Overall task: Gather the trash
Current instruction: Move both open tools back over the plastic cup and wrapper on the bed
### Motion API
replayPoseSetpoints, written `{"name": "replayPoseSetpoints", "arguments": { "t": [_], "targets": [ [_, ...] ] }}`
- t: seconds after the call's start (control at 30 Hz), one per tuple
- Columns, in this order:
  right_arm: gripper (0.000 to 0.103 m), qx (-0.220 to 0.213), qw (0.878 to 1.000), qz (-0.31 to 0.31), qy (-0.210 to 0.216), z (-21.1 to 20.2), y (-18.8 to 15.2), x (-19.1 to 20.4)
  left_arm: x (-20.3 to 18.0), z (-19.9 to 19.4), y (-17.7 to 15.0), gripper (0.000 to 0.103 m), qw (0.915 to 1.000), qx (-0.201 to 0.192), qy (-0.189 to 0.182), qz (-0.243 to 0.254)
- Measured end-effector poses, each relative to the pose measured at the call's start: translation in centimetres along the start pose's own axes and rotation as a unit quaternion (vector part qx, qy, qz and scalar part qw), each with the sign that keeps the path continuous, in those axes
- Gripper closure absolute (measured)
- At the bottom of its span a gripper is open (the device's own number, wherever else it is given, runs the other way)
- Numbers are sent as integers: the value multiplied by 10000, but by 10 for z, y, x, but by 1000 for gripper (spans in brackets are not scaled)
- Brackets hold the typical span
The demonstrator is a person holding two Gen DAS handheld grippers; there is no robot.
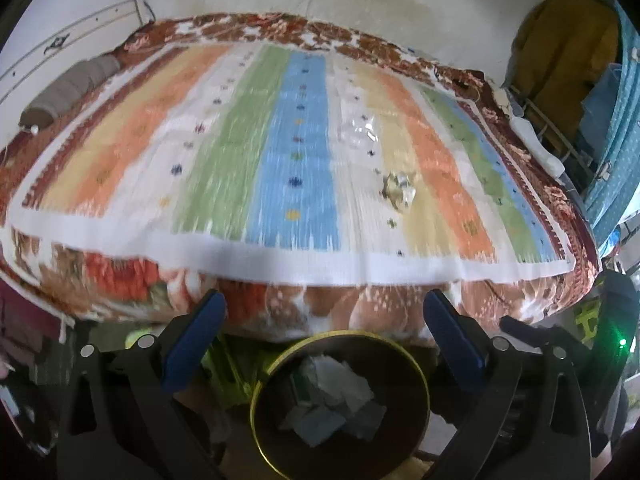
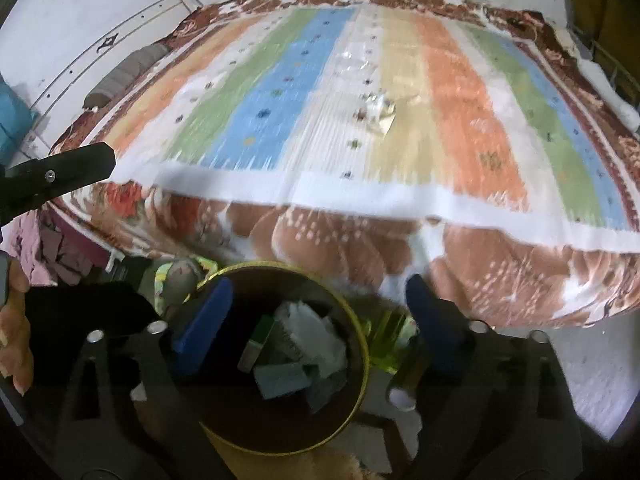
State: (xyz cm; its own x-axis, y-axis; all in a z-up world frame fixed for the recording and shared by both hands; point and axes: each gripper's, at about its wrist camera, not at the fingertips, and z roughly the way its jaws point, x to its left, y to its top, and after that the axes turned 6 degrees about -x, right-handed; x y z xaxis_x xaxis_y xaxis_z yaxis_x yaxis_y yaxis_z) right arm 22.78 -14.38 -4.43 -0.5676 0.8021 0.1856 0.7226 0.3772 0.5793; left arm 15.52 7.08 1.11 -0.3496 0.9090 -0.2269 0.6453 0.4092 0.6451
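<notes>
In the left wrist view, the left gripper (image 1: 324,332) stood with its blue pads apart and nothing between them, above the round bin (image 1: 280,354) at six o'clock, where pale paper scraps (image 1: 334,400) lay inside. On the striped spread (image 1: 292,152), two pieces of clear crumpled wrapper remained: one (image 1: 398,190) toward one o'clock of centre, the other (image 1: 358,132) just beyond it, farther up the bed.

In the right wrist view, the right gripper (image 2: 318,316) was also wide apart and empty over the same bin (image 2: 360,344), with scraps and a small green-and-white packet (image 2: 258,340) in it. The nearer wrapper (image 2: 380,114) sat at twelve o'clock, the farther one (image 2: 356,60) above it.

The step in hand looked like leaving the bin to fetch the next piece. To do it well: go for the nearer wrapper first, come down steeply, and pinch the plastic itself, not the cloth under it.

No brand or writing could be read; motion blur smeared everything.
</notes>
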Motion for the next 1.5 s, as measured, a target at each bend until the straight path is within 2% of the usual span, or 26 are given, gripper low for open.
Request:
{"name": "replayPoseSetpoints", "arguments": {
  "t": [0.27, 0.43, 0.6, 0.8, 0.97, 1.03, 1.07, 1.1, 1.2, 1.33, 1.5],
  "targets": [
    [9, -39, 10000, 81, 17, 5, 24, -7, -2, 13, 26, 6, 9999, -110, 33, 80],
    [9, -135, 9998, -14, -108, 10, 41, -8, -5, 21, 43, 6, 9982, -479, 85, 347],
    [9, 104, 9995, 228, 209, 26, 53, -14, -7, 37, 61, 6, 9966, -553, 162, 590],
    [9, 198, 9995, 250, 72, 44, 68, -19, -11, 62, 82, 6, 9931, -565, 67, 1026],
    [9, 250, 9995, 202, -42, 60, 82, -26, -18, 87, 96, 6, 9893, -513, -271, 1338],
    [9, 252, 9994, 220, -23, 64, 87, -28, -19, 99, 105, 6, 9870, -216, -776, 1391],
    [9, 246, 9995, 177, -36, 66, 90, -28, -21, 103, 107, 6, 9859, -91, -887, 1413],
    [10, 237, 9996, 105, -97, 69, 93, -28, -24, 109, 112, 6, 9835, 25, -941, 1544],
    [10, 181, 9995, -25, -255, 76, 99, -30, -29, 115, 123, 6, 9760, -36, -1093, 1885],
    [11, 199, 9995, 79, -241, 86, 106, -36, -29, 132, 141, 6, 9718, -67, -1335, 1943],
    [16, 181, 9995, 142, -231, 105, 119, -44, -44, 167, 157, 7, 9569, -17, -1305, 2593]
  ]
}}
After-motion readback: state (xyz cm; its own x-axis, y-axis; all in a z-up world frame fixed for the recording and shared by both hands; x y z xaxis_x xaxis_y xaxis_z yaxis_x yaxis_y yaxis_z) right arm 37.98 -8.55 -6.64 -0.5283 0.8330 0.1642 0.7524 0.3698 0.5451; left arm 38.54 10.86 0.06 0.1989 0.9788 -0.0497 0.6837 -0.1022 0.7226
